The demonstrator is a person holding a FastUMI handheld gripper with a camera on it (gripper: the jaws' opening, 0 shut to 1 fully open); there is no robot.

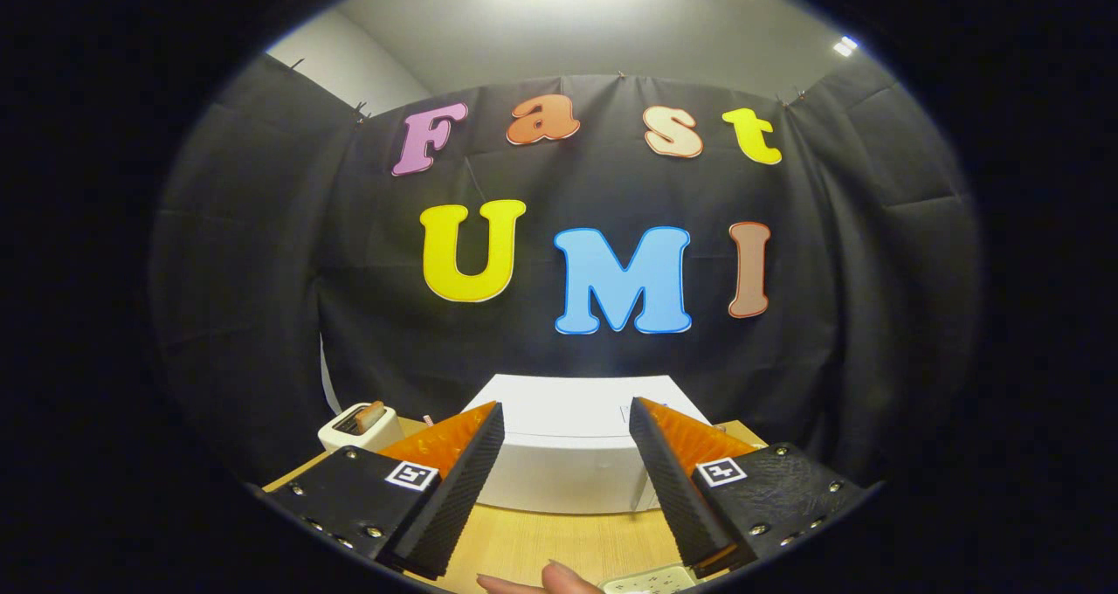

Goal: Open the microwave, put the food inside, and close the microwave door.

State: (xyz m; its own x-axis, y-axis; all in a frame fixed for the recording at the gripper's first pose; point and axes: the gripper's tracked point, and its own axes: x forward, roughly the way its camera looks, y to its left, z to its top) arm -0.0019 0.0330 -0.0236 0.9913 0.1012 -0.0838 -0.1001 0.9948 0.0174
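A white microwave (568,454) stands on the wooden table (559,537), seen from above and in front; its top and upper front show, and I cannot tell how its door stands. My gripper (566,419) is held high above the table, open, with nothing between its fingers; the microwave lies just beyond and between them. A person's fingertip (559,579) shows at the near table edge, next to a pale flat object (651,582) that is mostly cut off.
A white toaster (360,426) with a slice of bread in its slot sits on the table left of the microwave, beyond the left finger. The black cloth wall hangs close behind the microwave and wraps round both sides.
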